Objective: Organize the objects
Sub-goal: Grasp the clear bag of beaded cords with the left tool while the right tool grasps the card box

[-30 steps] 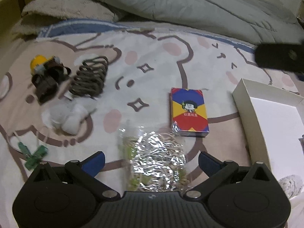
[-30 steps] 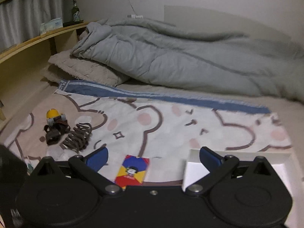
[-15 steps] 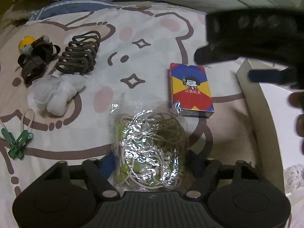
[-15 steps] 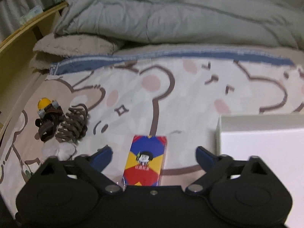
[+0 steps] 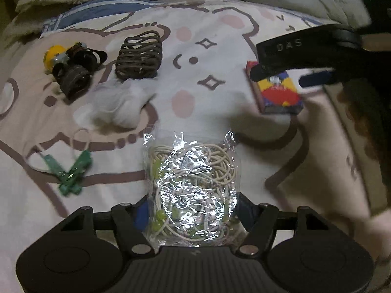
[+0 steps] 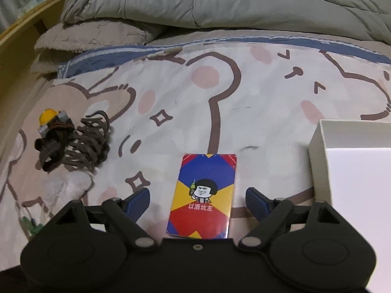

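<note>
Straddling the bag [image 5: 193, 190] low in the left view, the left gripper [image 5: 191, 211] has its blue pads pressed against the crinkly plastic on both sides, so it looks closed on it, though the film hides how firm the pinch is. That slick wrap could slide out, or the cords inside could bunch and let the bag sag free when lifted. In the right view the right gripper [image 6: 197, 199] is spread wide, holding nothing, with the card box [image 6: 202, 194] lying flat between its fingers at lower centre, touching neither. If it closes off-centre, the box may skid on the soft blanket [image 6: 244, 92] or tip on edge. The white box [image 6: 317, 146] sits at the right edge; a hurried swing could clip its wall. Hair ties [image 5: 139, 55], cotton [image 5: 117, 105] and a green clip [image 5: 70, 171] lie on the left.
</note>
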